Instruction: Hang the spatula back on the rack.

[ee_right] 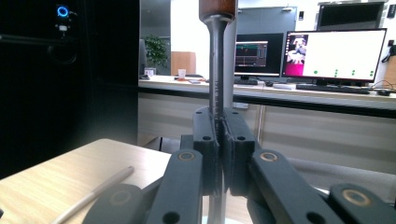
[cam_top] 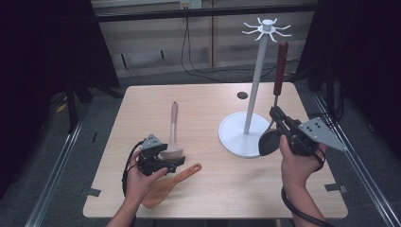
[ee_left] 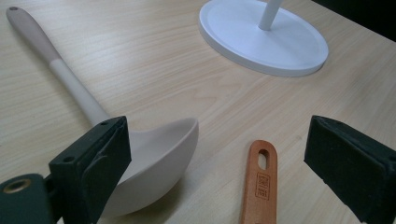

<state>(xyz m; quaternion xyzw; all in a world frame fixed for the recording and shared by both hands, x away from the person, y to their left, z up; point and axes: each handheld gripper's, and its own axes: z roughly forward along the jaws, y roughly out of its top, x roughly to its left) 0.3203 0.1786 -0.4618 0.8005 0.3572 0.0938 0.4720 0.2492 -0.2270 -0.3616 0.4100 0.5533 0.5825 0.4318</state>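
Ladle (cam_top: 275, 99) with a dark bowl and red-brown wooden handle stands upright beside the white hook stand (cam_top: 250, 94); our right gripper (cam_top: 278, 118) pinches its thin metal shank. We judge it stiff, bowl-heavy and slippery there. Our left gripper (cam_top: 176, 163) is spread above the table (cam_top: 208, 101).

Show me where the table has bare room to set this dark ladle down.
Bare wood lies along the far edge left of the white stand, and in the front right corner of the table. The front left is crowded: beige ladle, orange spatula and left gripper sit close together.
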